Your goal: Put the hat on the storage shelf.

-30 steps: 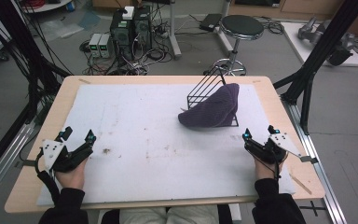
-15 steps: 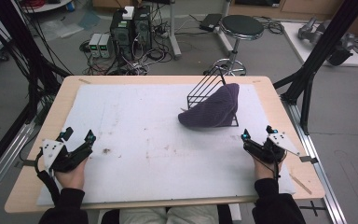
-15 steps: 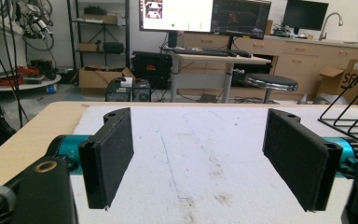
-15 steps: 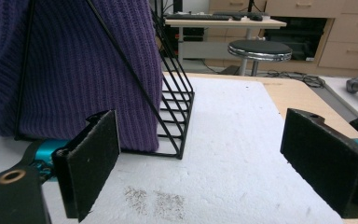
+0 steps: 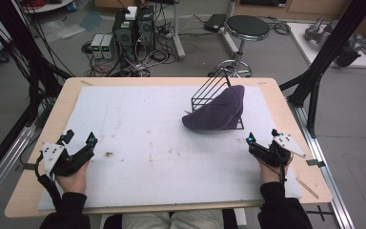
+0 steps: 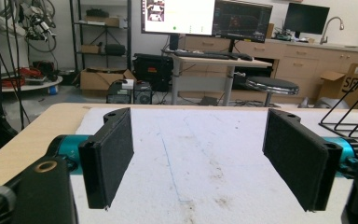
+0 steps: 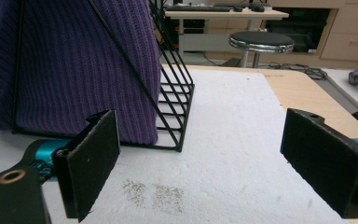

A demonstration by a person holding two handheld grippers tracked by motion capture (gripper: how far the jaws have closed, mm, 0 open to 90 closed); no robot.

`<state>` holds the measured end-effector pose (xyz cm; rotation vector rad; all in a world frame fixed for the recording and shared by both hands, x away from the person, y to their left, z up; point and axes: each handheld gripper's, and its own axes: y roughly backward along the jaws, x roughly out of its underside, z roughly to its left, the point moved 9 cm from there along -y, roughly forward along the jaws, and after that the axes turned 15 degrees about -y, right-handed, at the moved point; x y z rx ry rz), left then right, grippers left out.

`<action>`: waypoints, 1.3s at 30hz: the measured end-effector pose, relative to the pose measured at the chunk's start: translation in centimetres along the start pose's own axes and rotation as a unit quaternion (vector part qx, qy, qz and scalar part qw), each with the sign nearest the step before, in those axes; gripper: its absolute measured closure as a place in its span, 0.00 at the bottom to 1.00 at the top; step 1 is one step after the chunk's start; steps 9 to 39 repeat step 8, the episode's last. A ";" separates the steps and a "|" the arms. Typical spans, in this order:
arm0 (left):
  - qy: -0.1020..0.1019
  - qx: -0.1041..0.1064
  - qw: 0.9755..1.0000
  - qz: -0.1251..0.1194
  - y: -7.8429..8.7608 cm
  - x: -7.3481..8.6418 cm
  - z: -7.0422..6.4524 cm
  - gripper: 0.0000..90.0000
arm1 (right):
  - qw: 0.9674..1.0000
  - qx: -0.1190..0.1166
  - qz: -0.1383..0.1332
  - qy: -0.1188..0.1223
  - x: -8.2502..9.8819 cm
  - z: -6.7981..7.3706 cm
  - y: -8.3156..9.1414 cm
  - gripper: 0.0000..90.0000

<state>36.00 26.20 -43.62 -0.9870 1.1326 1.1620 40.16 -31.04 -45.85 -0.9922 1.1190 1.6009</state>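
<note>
At the near edge of the worktop (image 5: 286, 102), two grippers are held low over the white mat (image 5: 147, 129). The left gripper (image 5: 78, 139) is seen near the near left corner, its jaws spread wide with nothing between them. The right gripper (image 5: 262, 137) is placed toward the near right corner, its jaws likewise wide apart and empty. Just beyond the right gripper, slightly to its left, a purple knitted cloth (image 5: 217, 110) is draped over a black wire rack (image 5: 209, 90), which stands on the mat toward the far right corner. The cloth is not touched by either gripper, and it lies well apart from the left gripper.
</note>
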 end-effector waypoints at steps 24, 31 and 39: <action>-0.001 0.002 1.000 0.000 0.0 0.0 0.0 0.27 | 1.000 -0.001 0.006 -0.001 0.2 -0.1 -0.1 0.12; -0.001 0.002 1.000 0.000 0.0 0.0 0.0 0.27 | 1.000 -0.001 0.006 -0.001 0.2 -0.1 -0.1 0.12; -0.001 0.002 1.000 0.000 0.0 0.0 0.0 0.27 | 1.000 -0.001 0.006 -0.001 0.2 -0.1 -0.1 0.12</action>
